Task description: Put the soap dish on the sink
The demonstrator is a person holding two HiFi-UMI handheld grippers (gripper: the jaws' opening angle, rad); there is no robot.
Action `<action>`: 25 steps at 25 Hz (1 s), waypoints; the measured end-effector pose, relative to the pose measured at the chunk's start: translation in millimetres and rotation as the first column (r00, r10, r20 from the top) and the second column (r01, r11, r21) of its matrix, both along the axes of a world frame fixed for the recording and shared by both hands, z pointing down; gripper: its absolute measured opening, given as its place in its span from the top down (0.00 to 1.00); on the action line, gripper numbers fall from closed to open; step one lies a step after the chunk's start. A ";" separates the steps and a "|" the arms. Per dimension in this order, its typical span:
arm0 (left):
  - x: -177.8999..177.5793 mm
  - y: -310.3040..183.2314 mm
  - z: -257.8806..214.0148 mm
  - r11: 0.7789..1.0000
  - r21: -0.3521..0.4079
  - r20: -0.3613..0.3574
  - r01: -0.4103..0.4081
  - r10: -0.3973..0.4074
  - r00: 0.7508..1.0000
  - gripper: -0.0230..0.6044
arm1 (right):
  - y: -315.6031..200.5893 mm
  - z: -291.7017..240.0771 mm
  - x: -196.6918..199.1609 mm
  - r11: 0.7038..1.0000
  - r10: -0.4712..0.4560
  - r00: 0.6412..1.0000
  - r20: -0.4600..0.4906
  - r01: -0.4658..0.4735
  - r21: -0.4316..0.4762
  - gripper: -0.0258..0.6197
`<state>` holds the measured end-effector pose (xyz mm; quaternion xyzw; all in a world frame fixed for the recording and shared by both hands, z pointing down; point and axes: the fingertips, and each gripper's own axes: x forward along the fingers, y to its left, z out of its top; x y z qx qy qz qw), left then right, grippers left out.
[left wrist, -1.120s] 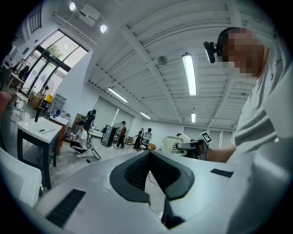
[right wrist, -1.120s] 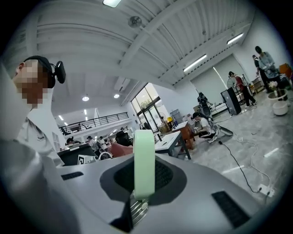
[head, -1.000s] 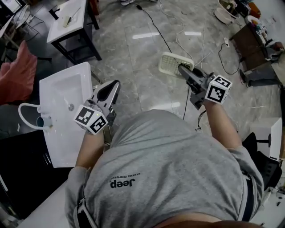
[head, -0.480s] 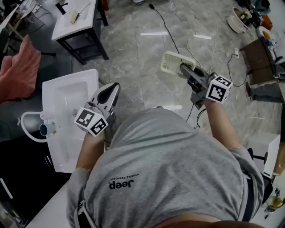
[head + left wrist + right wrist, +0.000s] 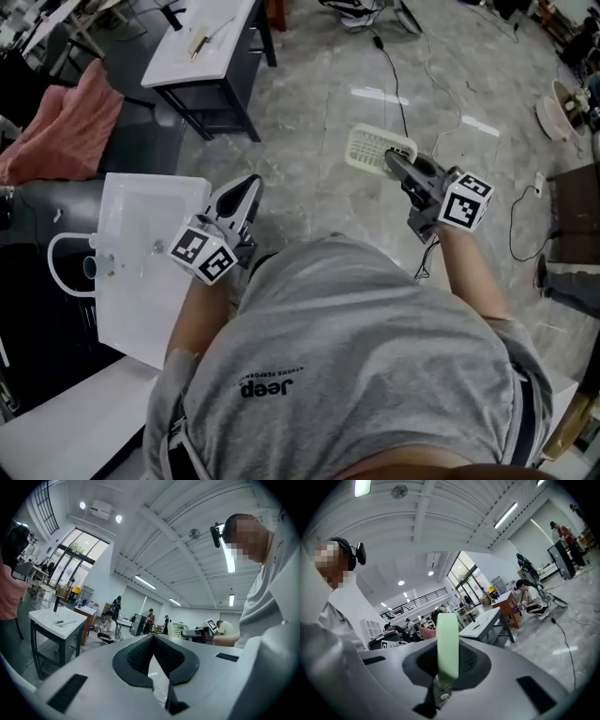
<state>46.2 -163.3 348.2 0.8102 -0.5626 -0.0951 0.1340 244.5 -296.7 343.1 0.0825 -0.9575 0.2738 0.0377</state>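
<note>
The soap dish (image 5: pixel 371 146) is a pale green slotted tray held out over the grey floor, and my right gripper (image 5: pixel 395 161) is shut on its near edge. In the right gripper view the dish (image 5: pixel 447 641) stands edge-on between the pads. The white sink (image 5: pixel 141 309) lies at the left, well apart from the dish. My left gripper (image 5: pixel 247 187) hovers just right of the sink's rim. Its jaws (image 5: pixel 152 637) meet at the tips with nothing between them.
A white hose loop and a cup (image 5: pixel 90 267) sit at the sink's left edge. A white-topped table (image 5: pixel 202 47) on a dark frame stands beyond, with a pink cloth (image 5: pixel 61 127) to its left. Cables (image 5: pixel 412 80) trail over the floor. People (image 5: pixel 110 625) work in the background.
The person has turned, so the table, the cloth and the floor have slid rightward in the head view. Both grippers swung along with the body, and the dish stayed in the right one.
</note>
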 end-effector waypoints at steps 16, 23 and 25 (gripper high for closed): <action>-98.8 -25.0 -8.2 0.973 0.019 0.031 0.229 -0.230 0.973 0.94 | -55.0 -9.8 -116.3 0.983 -0.178 0.983 -0.047 0.175 -0.057 0.85; -202.2 55.8 0.6 0.860 0.015 0.031 0.511 -0.511 0.859 0.94 | -14.6 -14.9 -290.1 0.873 -0.487 0.866 -0.114 0.486 -0.040 0.85; -230.4 92.4 9.7 0.801 -0.002 0.032 0.598 -0.598 0.801 0.94 | 14.1 -7.7 -345.9 0.814 -0.580 0.805 -0.128 0.579 -0.047 0.85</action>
